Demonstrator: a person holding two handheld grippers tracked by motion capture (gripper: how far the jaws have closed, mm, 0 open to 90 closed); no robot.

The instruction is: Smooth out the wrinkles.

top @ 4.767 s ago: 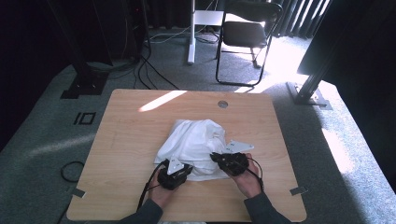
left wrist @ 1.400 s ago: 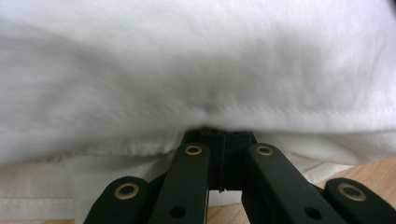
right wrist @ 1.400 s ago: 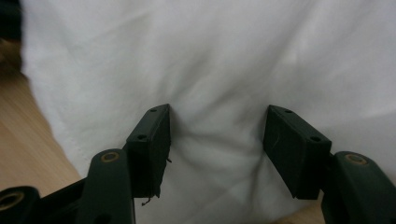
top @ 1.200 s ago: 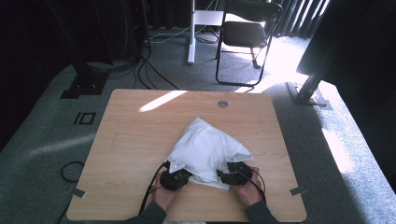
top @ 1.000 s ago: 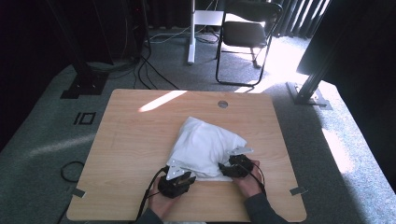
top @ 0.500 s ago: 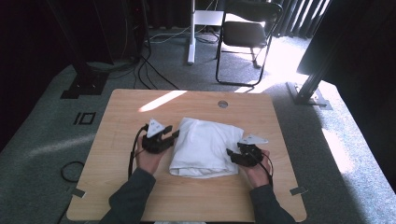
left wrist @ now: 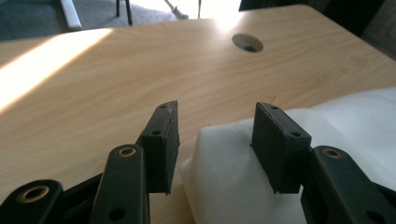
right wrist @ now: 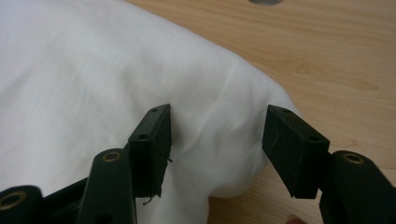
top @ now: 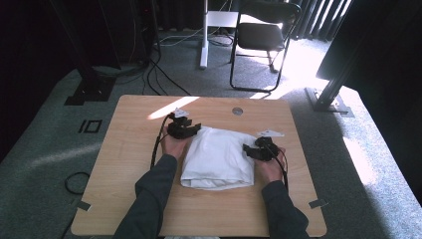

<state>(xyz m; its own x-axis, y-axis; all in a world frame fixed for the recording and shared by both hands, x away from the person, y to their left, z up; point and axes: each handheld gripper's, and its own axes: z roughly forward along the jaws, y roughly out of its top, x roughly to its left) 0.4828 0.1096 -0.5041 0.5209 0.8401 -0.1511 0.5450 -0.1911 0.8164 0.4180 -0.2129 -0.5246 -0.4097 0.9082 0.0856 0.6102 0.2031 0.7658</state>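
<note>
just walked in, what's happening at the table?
A person is folding a white cloth on the wooden table with a handheld gripper in each hand. The cloth now lies as a roughly rectangular bundle mid-table. The left gripper sits at its far left corner; its jaws have just been opening and stand apart over the cloth's edge without pinching it. The right gripper is at the cloth's right edge, jaws open over the fabric. Neither holds the cloth right now.
</note>
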